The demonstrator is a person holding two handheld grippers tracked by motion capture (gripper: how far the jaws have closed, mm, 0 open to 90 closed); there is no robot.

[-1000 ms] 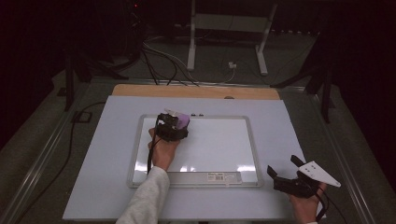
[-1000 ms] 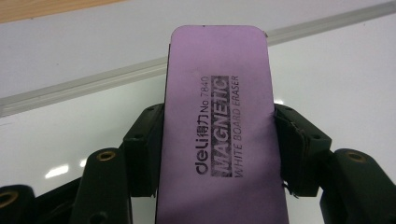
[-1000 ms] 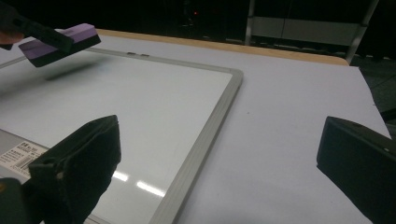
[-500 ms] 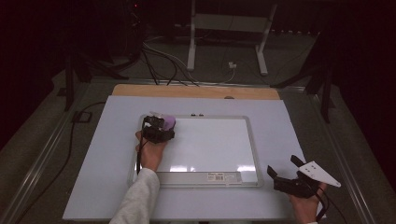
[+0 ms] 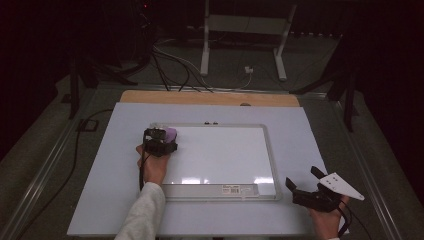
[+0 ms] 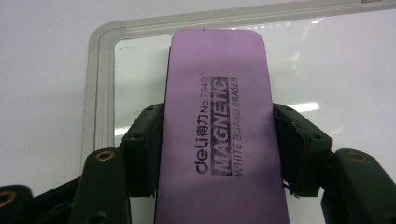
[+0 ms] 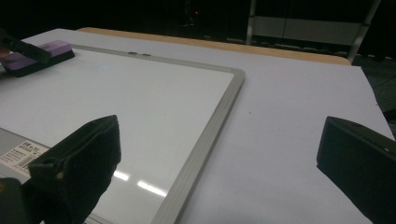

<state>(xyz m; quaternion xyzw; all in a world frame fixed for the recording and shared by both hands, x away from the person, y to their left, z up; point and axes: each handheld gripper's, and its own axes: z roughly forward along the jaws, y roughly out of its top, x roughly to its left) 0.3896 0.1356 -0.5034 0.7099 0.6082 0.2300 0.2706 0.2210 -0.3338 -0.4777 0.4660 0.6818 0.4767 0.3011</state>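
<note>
Cables and white stand legs on the floor beyond the table.

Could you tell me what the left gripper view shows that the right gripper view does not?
Left gripper view alone: the print on the purple eraser, reading deli No 7840 MAGNETIC WHITE BOARD ERASER, and the left gripper with its jaws shut on the eraser's long sides. Right gripper view alone: the right gripper open over the white table, the whiteboard's label at its near edge, and the wooden strip beyond. Both: the eraser lying on the whiteboard near a corner of its grey frame.
</note>
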